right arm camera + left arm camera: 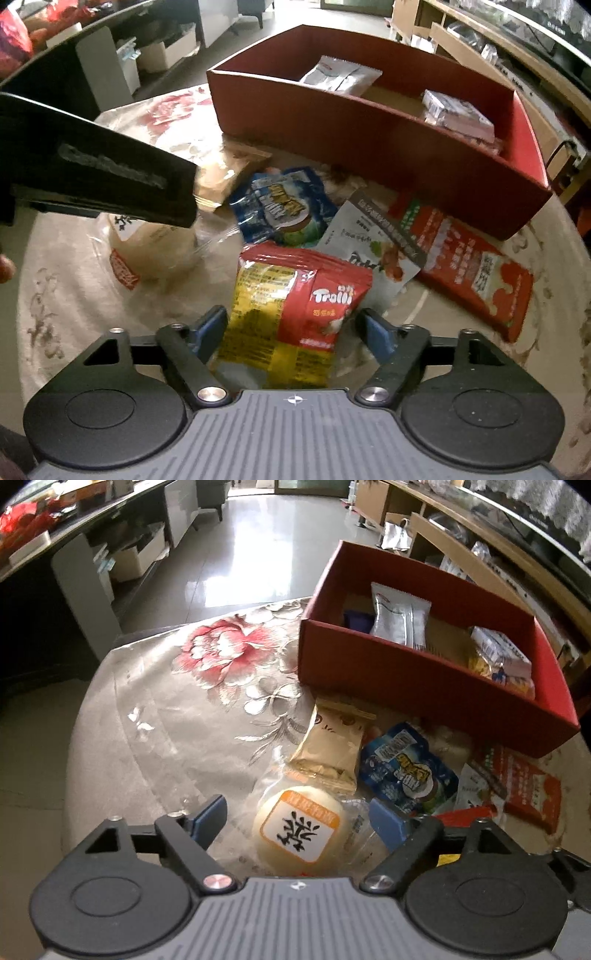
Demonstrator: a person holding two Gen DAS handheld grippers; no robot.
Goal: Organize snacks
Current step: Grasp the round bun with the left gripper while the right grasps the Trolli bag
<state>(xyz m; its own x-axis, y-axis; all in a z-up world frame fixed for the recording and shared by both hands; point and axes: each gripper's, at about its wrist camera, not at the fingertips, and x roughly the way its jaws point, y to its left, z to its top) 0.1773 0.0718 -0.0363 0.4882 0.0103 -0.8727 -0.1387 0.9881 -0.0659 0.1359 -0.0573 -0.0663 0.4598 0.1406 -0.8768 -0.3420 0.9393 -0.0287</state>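
Snacks lie loose on the table (155, 716) below a red box (424, 686), and each gripper has one squarely in front of it. In the left wrist view, low centre, a round cake in clear wrap (301, 825) sits between the jaws of the left gripper (299, 818), which stand wide apart, neither pad pressing on the cake itself. In the right wrist view, low centre, a red and yellow gummy bag (295, 314) lies between the jaws of the right gripper (291, 328), its long axis running up the frame. Those jaws are apart too, close beside the bag's edges; I cannot tell if they touch it.

Just above, towards the frame middle, lie a tan packet (332, 749), a blue pouch (284, 206), a grey and white packet (369, 243) and an orange packet (469, 273), crowded and partly overlapping. The gummy bag overlaps the grey and white packet, so lifting it may drag that neighbour.

Farthest, upper right, the box already holds a silver packet (399, 616) and another wrapped snack (502, 657).
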